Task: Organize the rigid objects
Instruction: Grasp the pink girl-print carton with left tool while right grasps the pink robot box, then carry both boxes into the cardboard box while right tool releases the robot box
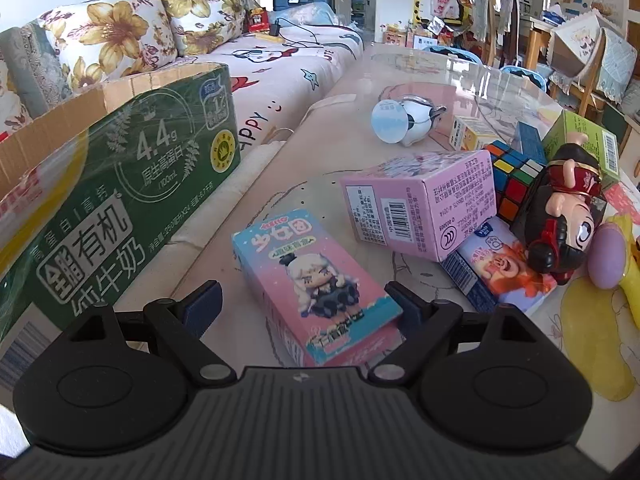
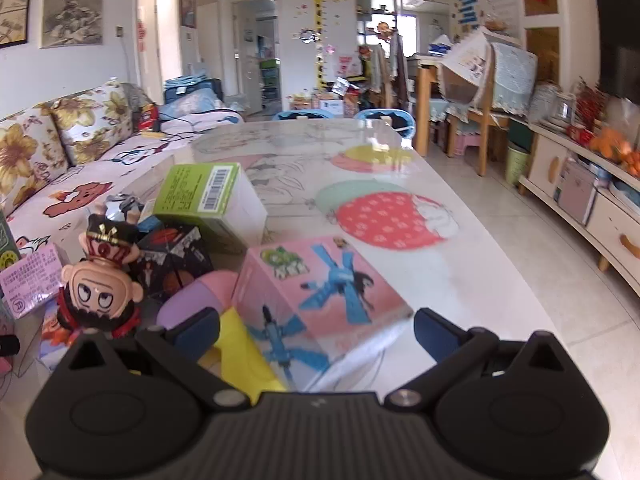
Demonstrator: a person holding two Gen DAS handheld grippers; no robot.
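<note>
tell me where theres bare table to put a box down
Bare table lies beyond the green box and right of the pink box. Also between the white toy and the doll box. The cluster around the figurine is crowded.

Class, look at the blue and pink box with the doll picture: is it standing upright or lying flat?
Lying flat. The blue and pink box rests on its broad back face on the table, doll picture facing up, between the open left hand-held gripper fingers.

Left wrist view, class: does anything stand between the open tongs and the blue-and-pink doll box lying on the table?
Nothing visible does. The left tongs are open, and the doll box lies directly ahead, its near end already between them.
</note>
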